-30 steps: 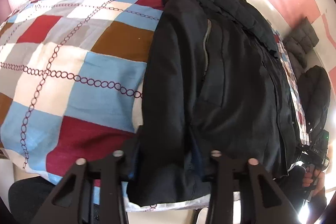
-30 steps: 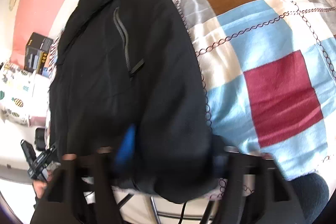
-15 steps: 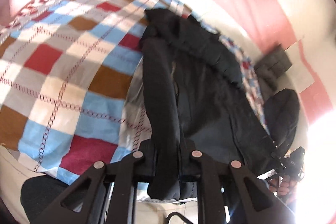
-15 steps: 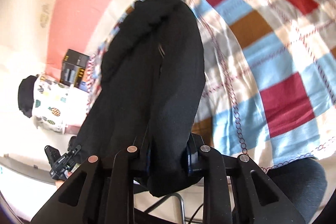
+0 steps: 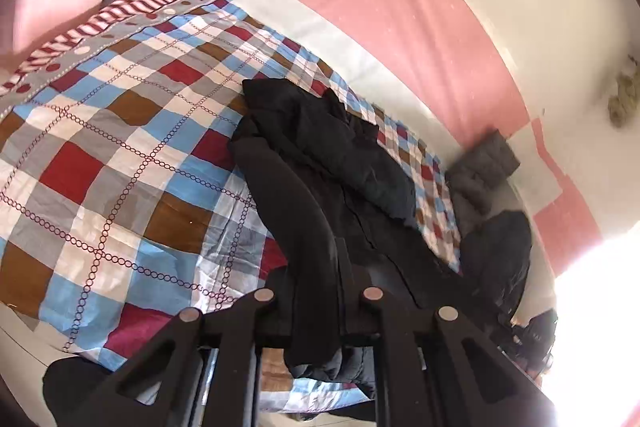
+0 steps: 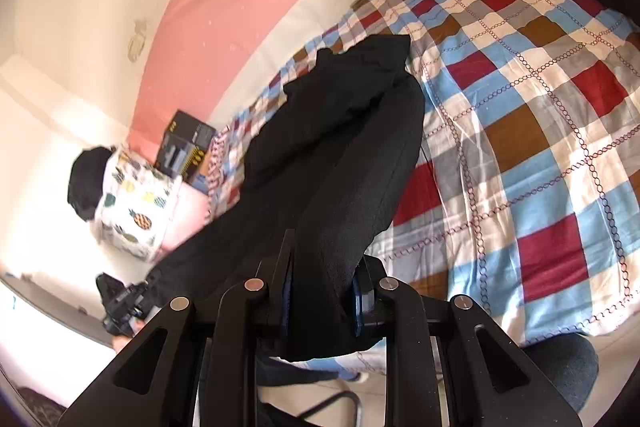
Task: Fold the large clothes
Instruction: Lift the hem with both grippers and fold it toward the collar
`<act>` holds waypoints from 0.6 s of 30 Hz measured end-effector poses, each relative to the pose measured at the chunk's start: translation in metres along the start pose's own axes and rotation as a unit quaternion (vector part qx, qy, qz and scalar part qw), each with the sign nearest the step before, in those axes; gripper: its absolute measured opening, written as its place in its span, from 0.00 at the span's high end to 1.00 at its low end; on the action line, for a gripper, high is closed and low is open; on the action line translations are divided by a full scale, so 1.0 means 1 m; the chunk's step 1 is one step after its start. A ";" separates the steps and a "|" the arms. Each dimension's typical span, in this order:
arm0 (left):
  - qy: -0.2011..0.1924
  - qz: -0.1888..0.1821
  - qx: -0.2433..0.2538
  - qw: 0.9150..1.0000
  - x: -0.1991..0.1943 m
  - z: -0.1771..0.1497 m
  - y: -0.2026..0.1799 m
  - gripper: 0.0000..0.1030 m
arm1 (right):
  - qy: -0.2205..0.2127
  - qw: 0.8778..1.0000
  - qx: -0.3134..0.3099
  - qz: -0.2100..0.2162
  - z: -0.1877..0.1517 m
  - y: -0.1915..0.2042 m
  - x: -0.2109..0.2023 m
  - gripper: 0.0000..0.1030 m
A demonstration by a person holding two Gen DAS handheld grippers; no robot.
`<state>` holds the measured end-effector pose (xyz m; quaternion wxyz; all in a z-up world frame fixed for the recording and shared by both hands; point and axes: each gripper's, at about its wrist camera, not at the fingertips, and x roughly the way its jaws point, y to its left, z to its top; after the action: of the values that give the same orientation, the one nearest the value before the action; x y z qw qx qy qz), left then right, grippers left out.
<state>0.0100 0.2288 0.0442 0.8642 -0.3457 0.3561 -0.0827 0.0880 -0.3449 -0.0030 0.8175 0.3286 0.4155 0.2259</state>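
Black cloth fills both your grippers: the left gripper (image 5: pixel 316 297) and right gripper (image 6: pixel 320 285) have just closed, each pinching the hem of the black jacket (image 5: pixel 320 163), now lifted off the bed's (image 5: pixel 120 187) near edge while its collar rests mid-bed. The fold-over looks next. No containers hold anything; 1 dark box (image 6: pixel 185 143) sits beyond the far corner.

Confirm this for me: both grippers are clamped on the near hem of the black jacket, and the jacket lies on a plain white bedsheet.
Not quite: the sheet is wrong. Both wrist views show the black jacket on a checked bedspread of red, blue, brown, grey and white squares. The rest holds: the left gripper and the right gripper are each clamped on the jacket's near hem.
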 end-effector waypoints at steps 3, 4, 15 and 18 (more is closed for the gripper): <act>-0.010 -0.008 -0.002 1.000 -0.002 0.007 -0.003 0.88 | -0.014 1.000 0.006 0.011 0.011 0.002 -0.001 0.79; -0.013 -0.010 0.000 1.000 -0.002 0.010 -0.005 0.88 | -0.019 1.000 0.005 0.014 0.014 0.004 -0.003 0.79; -0.054 -0.043 0.021 0.997 0.042 0.112 -0.042 0.87 | -0.070 0.997 -0.013 0.036 0.123 0.035 0.027 0.79; -0.058 -0.039 0.024 0.997 0.069 0.147 -0.048 0.87 | -0.072 0.997 -0.018 0.031 0.162 0.043 0.049 0.79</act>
<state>0.1645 0.2454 0.1123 0.8875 -0.3427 0.2896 -0.1051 0.2451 -0.3410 0.0739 0.8436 0.3418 0.3411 0.2347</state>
